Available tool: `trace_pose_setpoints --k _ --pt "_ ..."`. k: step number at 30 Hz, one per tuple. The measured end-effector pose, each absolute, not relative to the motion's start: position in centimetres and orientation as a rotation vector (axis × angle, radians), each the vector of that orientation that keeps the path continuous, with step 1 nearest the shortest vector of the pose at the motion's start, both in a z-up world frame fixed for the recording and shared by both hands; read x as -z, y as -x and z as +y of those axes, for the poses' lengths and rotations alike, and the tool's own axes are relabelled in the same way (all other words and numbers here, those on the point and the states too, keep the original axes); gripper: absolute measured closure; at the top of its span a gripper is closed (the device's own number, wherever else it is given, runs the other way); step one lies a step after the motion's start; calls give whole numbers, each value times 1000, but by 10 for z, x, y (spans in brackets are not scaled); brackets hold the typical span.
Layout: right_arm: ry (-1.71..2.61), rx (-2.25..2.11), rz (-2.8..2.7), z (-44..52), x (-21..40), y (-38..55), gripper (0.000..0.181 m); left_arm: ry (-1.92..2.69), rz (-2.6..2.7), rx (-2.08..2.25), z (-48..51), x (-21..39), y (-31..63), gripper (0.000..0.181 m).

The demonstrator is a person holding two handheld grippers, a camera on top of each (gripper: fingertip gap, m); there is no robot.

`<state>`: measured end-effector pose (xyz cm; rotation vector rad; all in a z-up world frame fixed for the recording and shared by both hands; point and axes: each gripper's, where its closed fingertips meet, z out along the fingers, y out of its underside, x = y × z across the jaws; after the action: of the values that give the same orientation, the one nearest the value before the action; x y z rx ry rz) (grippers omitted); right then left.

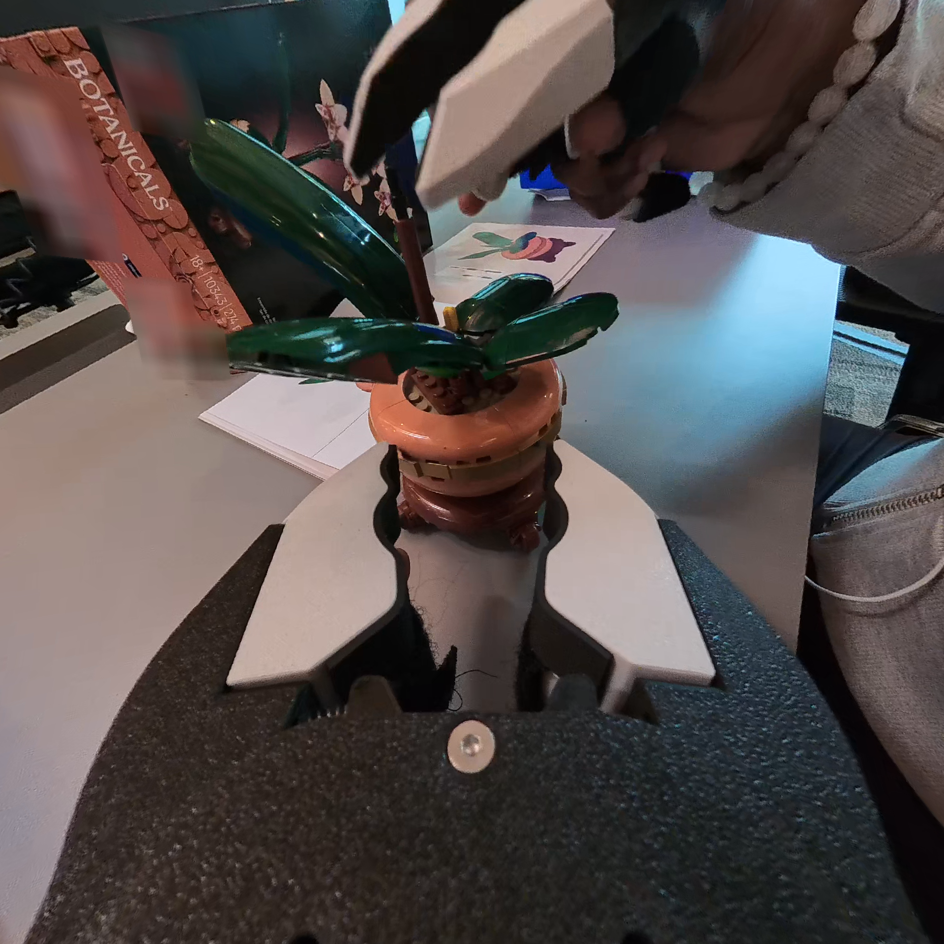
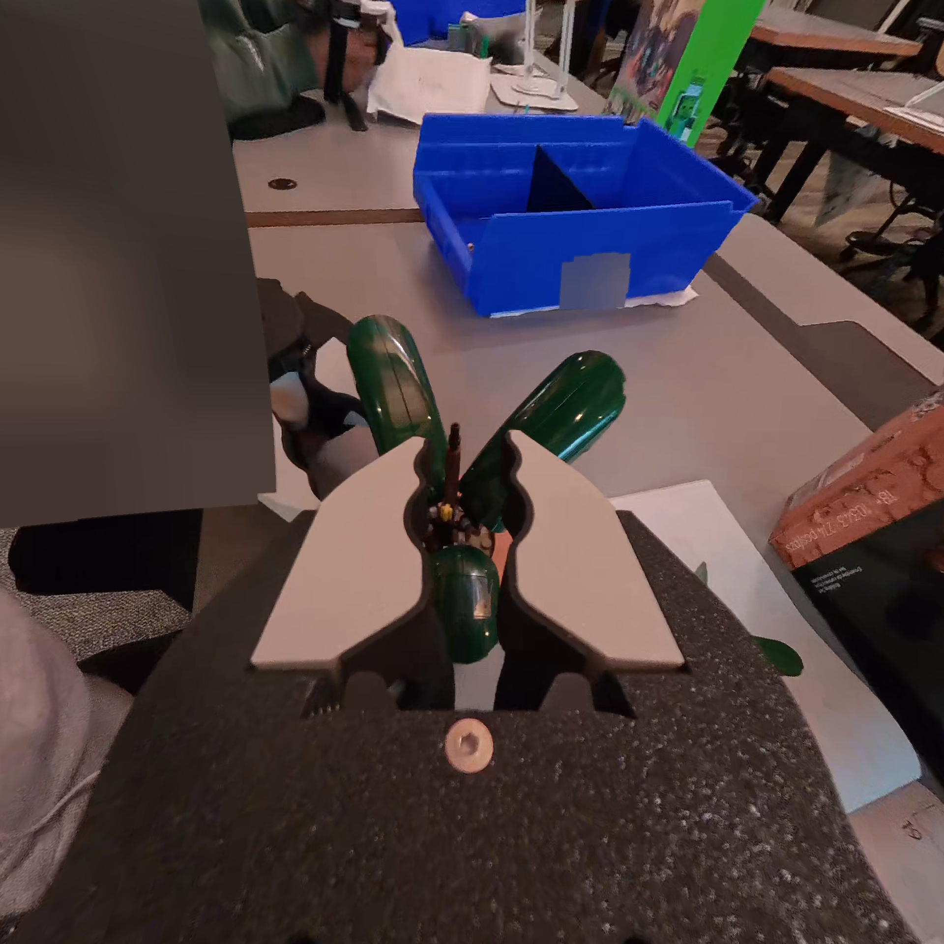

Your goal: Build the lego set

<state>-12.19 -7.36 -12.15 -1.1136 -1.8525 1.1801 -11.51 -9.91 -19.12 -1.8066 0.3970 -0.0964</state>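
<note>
L gripper (image 1: 467, 462) clamps pot (image 1: 462, 434), plant inside, blue bin (image 2: 577, 214).

The left wrist view sits low, close behind the plant model (image 1: 459, 408), looking level across the table (image 1: 153, 485). The right wrist view looks steeply down onto the same plant model (image 2: 462, 511), facing the far blue bin (image 2: 572, 214).

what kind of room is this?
Probably an office or lab workspace: long grey tables in rows, a blue parts bin on one, carpet floor, and more desks behind.
</note>
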Motion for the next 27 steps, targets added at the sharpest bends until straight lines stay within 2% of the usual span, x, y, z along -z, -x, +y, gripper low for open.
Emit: trace_pose_setpoints --k 5,22,23,24,25,27 --pt "1086 -1150 -1874 -79 127 126 176 1813 402 82 -99 192 115 127" --pt "1053 -1148 -1880 -81 128 125 177 1812 405 63 -100 192 114 128" --pt "1024 -1139 -1865 -80 126 124 171 1811 407 60 -100 193 114 128" --pt "1019 -1175 -1818 -79 118 124 150 1812 409 57 -100 193 114 128" --pt "1008 -1256 -1767 -78 107 120 143 1814 406 53 -100 193 114 127" --pt "964 -1425 -1655 -73 82 107 142 1826 390 46 -102 194 116 126"
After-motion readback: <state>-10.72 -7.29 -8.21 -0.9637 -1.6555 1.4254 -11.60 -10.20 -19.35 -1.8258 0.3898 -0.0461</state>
